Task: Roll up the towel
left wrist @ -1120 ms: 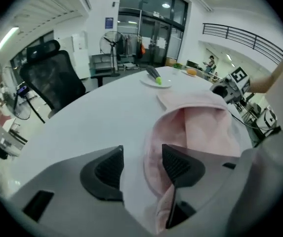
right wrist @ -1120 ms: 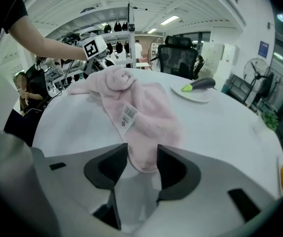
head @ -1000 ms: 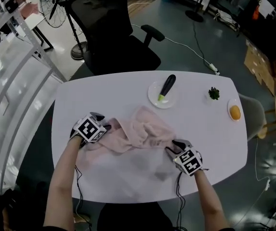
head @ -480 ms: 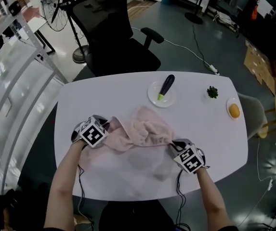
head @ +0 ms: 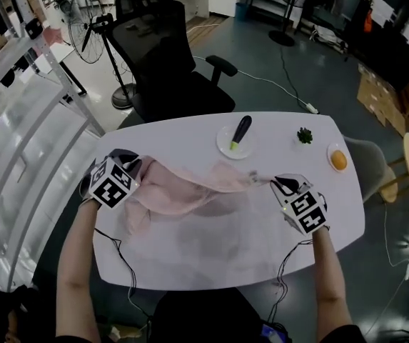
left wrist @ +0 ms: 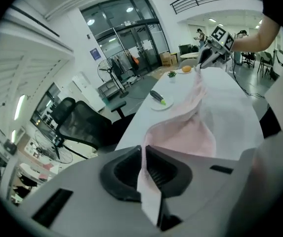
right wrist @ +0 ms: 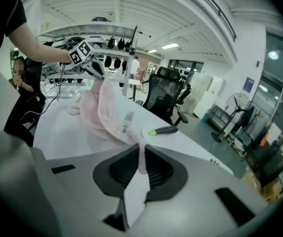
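Two thin pinches carry the towel [head: 190, 188], which sags over the tabletop [head: 275, 141]. The left hand-held gripper [head: 133, 165] and right hand-held gripper [head: 276, 183] have just clamped shut on its ends. Tugging wider could slip one free.

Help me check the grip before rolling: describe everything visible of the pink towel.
The towel is pale pink, soft terry-like cloth with a small white label. It hangs stretched and sagging over the white table, its ends pinched by the left hand-held gripper and right hand-held gripper, whose jaws have just closed on it.
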`<state>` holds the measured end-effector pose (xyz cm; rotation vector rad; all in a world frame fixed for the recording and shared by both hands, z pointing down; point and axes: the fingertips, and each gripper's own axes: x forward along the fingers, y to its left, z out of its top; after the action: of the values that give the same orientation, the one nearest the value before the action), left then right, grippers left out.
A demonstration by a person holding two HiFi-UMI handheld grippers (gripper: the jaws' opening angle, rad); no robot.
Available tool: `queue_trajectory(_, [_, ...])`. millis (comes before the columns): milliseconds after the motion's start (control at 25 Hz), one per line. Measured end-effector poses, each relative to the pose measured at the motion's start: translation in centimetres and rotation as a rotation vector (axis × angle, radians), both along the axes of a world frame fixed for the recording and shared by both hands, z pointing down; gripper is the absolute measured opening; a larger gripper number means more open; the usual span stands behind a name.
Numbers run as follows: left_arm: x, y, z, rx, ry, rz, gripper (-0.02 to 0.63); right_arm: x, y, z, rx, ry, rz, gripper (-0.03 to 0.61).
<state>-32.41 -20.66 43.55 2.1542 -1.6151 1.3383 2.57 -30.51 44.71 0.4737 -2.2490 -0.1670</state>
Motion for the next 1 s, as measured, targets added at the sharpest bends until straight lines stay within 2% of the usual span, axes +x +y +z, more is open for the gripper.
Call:
queue_trajectory(280, [-0.8, 0.4, -8.5, 0.19, -0.089, -0.009, 0.035, 1.7, -2.8, -8.3, 0.16, -0.059, 0.047, 0.041])
queue_trajectory(520, [1.7, -0.7, -13.4, 0.296, -0.137, 0.051, 0.035, 3.9, -5.6, -14.6, 0.274, -0.084, 0.096, 0.041])
queue_trajectory(680, [4.5, -2.0, -13.9, 0.308, -0.122, 0.105, 0.035, 6.5, -8.7, -15.3, 0.293, -0.049, 0.139, 0.041])
queue_trajectory(880, [8.8, -4.1, -12.1, 0.274, -0.102, 0.181, 0.035, 10.0, -12.2, -14.4, 0.3, 0.019, 0.208, 0.041])
queue_trajectory(1000, [12.4, -4.3, -10.3, 0.236, -0.077, 0.262, 0.035, 13.2, -12.5, -13.8, 0.318, 0.054, 0.25, 0.041])
